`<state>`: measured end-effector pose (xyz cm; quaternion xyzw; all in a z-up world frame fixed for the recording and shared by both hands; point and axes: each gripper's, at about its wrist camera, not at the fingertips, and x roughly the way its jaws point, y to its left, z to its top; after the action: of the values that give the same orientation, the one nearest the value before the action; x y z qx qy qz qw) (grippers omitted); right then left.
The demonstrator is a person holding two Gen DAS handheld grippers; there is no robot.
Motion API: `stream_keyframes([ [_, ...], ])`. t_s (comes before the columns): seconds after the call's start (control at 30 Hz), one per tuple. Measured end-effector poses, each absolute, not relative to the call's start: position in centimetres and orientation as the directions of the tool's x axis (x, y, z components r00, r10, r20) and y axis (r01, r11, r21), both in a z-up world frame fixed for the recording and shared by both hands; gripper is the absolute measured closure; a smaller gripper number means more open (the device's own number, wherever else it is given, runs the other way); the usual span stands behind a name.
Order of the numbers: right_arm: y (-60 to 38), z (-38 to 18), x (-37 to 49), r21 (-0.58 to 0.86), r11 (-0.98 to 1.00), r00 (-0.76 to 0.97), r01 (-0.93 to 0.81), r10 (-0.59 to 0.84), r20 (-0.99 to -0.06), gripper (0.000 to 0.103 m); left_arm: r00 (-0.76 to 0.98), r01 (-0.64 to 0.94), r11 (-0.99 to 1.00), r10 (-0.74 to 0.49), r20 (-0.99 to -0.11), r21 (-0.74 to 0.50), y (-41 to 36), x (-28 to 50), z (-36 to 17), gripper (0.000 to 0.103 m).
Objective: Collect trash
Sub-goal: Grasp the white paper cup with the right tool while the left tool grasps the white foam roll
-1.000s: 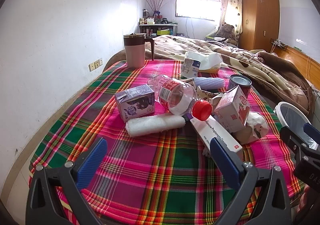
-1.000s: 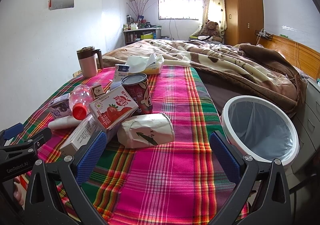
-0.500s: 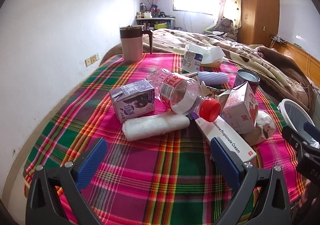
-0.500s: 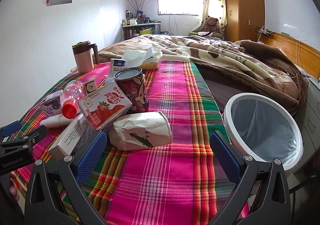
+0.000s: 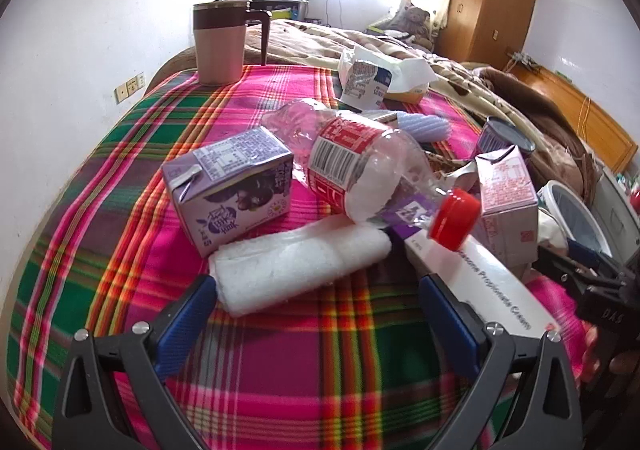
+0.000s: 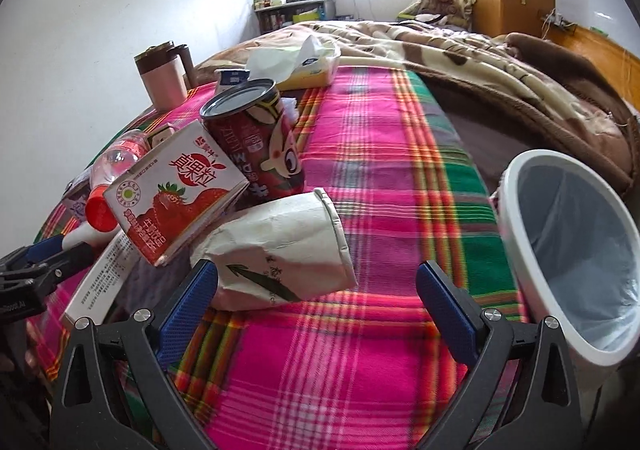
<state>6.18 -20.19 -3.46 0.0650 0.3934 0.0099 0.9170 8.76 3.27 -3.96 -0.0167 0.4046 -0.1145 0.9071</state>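
Both my claws stand wide and hold nothing. My right gripper has the crushed paper cup just ahead of its left finger, and the white bin sits off beyond its right finger, beside the bed edge. The cup lies on its side, long axis running across my view, open rim toward the bin, crumpled base toward the strawberry carton.

My worry: that carton leans partly over the cup, with the red can close behind, so a careless close could drag the carton along or knock the can over.

My left gripper has the white roll lying crosswise near its left finger. The clear bottle, red cap pointing toward my right finger, rests on the roll; lifting the roll would probably send the bottle rolling.
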Motion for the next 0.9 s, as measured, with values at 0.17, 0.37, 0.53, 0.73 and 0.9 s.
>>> stream_keyframes([
  [0.17,-20.3,-3.8,6.8,0.229,0.973,0.666,0.012,0.163,-0.728,0.002,0.645,0.196,0.977,-0.196,-0.739,-0.088,3.8,10.0,-3.9,0.002],
  [0.37,-20.0,-4.1,7.7,0.292,0.957,0.647,0.003,0.22,-0.73,0.002,0.638,0.214,0.974,-0.201,-0.744,-0.08,4.1,11.4,-4.0,0.002],
  [0.53,-19.9,-4.2,8.1,0.324,0.946,0.64,-0.004,0.251,-0.727,0.002,0.595,0.259,0.96,-0.245,-0.766,-0.105,3.8,12.1,-4.6,0.01],
  [0.73,-20.0,-3.6,7.7,0.372,0.927,0.656,-0.051,0.312,-0.687,0.039,0.585,0.27,0.953,-0.274,-0.763,-0.135,4.1,11.9,-4.6,0.017],
  [0.9,-20.4,-3.2,7.3,0.402,0.914,0.679,-0.058,0.332,-0.655,0.073,0.578,0.282,0.947,-0.294,-0.762,-0.152,4.2,11.3,-4.5,0.028],
])
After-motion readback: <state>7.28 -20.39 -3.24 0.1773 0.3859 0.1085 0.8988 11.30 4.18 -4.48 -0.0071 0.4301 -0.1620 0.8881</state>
